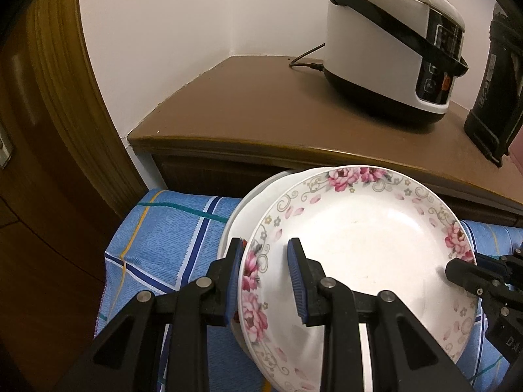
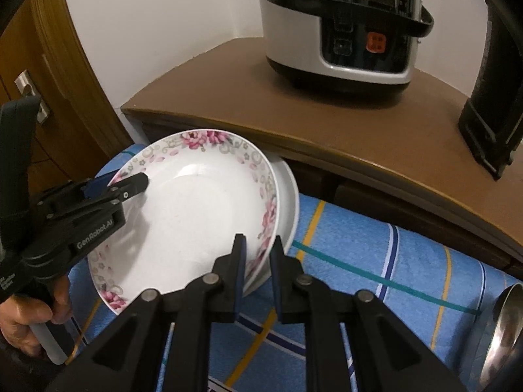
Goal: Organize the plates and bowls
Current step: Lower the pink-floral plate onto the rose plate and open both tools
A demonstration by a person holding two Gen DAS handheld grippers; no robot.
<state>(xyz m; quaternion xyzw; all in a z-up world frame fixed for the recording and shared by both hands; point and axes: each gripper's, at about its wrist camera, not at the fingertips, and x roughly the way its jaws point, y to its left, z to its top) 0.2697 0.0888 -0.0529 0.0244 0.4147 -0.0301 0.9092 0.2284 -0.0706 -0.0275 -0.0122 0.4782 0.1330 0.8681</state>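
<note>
Here the floral plate (image 1: 366, 245), stiff, glazed, breakable, rests tilted on a white plate (image 2: 289, 196) over the blue cloth (image 2: 376, 261); left claw (image 1: 266, 277) and right claw (image 2: 258, 261) each pinch opposite rims; best hold there.

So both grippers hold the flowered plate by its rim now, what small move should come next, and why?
Probably lower it gently. The flowered plate sits tilted over the white plate, pinched by the left gripper and the right gripper on opposite rims, so it looks not yet settled flat.
</note>
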